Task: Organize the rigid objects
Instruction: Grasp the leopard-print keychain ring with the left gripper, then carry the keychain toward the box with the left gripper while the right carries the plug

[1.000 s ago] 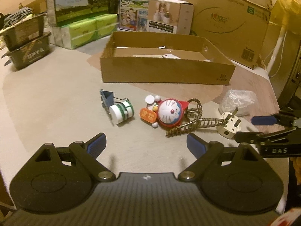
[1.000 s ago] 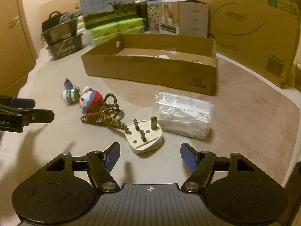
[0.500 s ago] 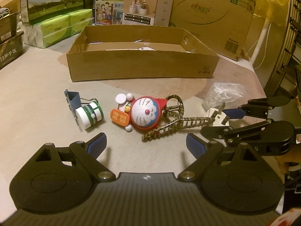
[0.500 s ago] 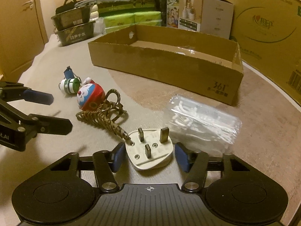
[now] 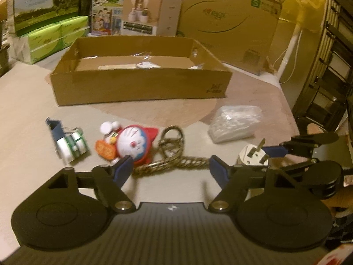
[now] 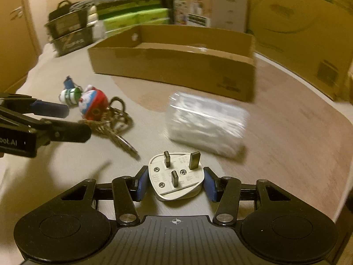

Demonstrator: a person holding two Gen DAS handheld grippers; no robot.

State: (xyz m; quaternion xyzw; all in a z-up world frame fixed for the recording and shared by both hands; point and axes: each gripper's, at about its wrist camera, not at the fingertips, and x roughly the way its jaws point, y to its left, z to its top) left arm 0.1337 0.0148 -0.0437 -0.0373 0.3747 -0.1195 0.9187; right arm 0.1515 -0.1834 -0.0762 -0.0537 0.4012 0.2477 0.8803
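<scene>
Right gripper (image 6: 175, 184) pinched the plug (image 6: 175, 177).
Stiff, light, smooth-sided; flat flanks suited holding. Left gripper (image 5: 171, 165) stood spread.

A pale table (image 5: 24, 110) carries a shallow cardboard box (image 5: 141, 88) far ahead of the tools. Nearer lie a clear plastic packet (image 6: 207, 123), a white plug (image 6: 175, 176) between the right tool's fingers, a braided cord (image 5: 172, 154), a Doraemon toy (image 5: 132, 143) and a small green-banded bottle (image 5: 71, 146) to the left.
</scene>
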